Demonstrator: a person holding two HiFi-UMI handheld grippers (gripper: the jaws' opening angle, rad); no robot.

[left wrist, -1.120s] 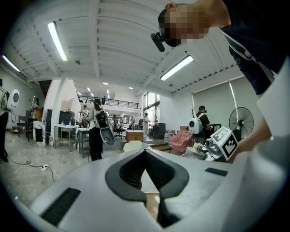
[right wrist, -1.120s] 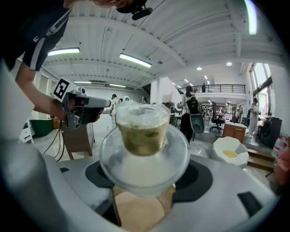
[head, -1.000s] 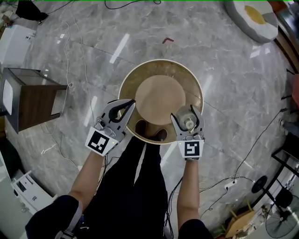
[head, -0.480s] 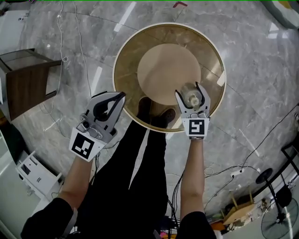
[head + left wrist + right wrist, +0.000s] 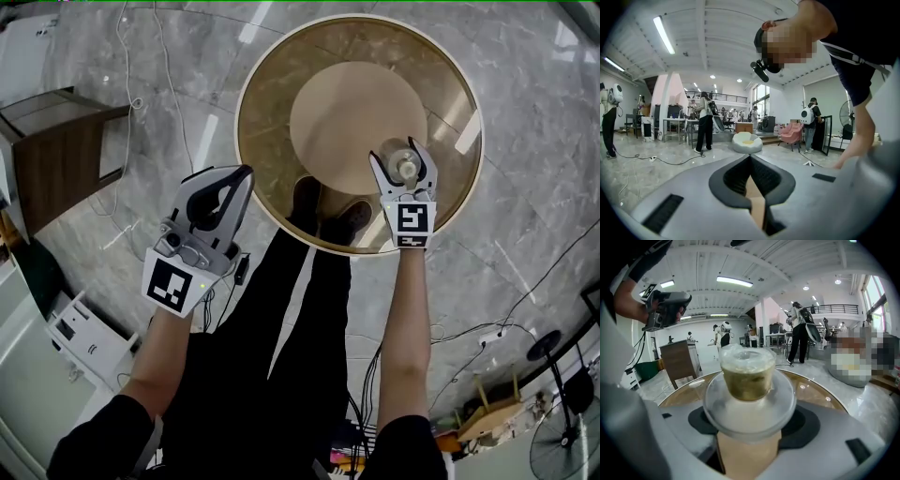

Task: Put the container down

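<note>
A small clear plastic container (image 5: 406,171) with olive-brown contents sits between the jaws of my right gripper (image 5: 406,161), which is shut on it. The gripper holds it over the right part of the round glass table (image 5: 251,86), by the edge of the tan disc (image 5: 347,112) under the glass. In the right gripper view the container (image 5: 747,373) fills the middle, with the glass top behind it. Whether it touches the glass I cannot tell. My left gripper (image 5: 244,176) is shut and empty, beside the table's left rim; its jaws (image 5: 750,161) meet with nothing between them.
A dark wooden cabinet (image 5: 56,159) stands on the marble floor to the left. A white device (image 5: 80,337) lies at lower left. Cables run across the floor, and a fan (image 5: 562,450) stands at lower right. The person's shoes (image 5: 328,211) show through the glass.
The right gripper has carried the container farther in over the glass table. The left gripper has drawn back from the rim, to the left. The head view has shifted towards the table.
</note>
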